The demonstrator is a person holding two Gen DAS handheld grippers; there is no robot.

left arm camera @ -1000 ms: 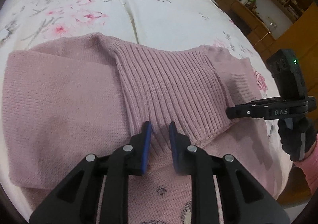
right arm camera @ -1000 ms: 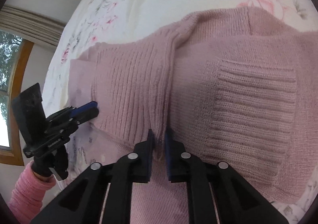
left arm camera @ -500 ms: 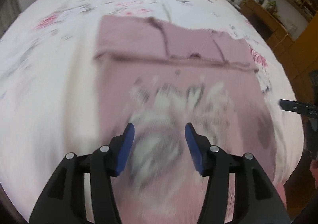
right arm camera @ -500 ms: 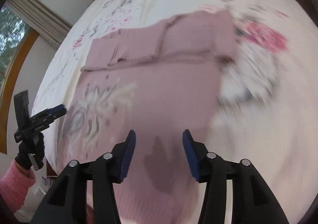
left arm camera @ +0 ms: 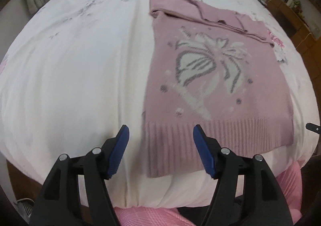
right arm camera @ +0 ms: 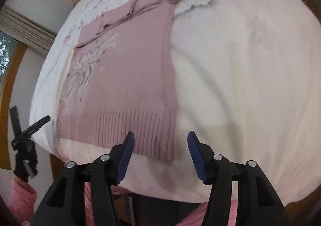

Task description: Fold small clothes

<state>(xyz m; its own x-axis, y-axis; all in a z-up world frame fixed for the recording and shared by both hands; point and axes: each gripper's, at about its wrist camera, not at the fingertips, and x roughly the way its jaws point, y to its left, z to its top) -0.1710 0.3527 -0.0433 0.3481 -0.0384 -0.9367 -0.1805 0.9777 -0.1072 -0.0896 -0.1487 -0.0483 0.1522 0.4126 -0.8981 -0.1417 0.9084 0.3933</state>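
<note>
Sleeves dropped a second ago, both tongs released and pulled back: left gripper, right gripper over hem corners. Sweater flat on bed, ready for hem fold.

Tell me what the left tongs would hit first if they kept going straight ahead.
Probably the ribbed hem of the pink sweater, near its left corner: the open left tongs straddle that edge. Their height above it is unclear.
</note>
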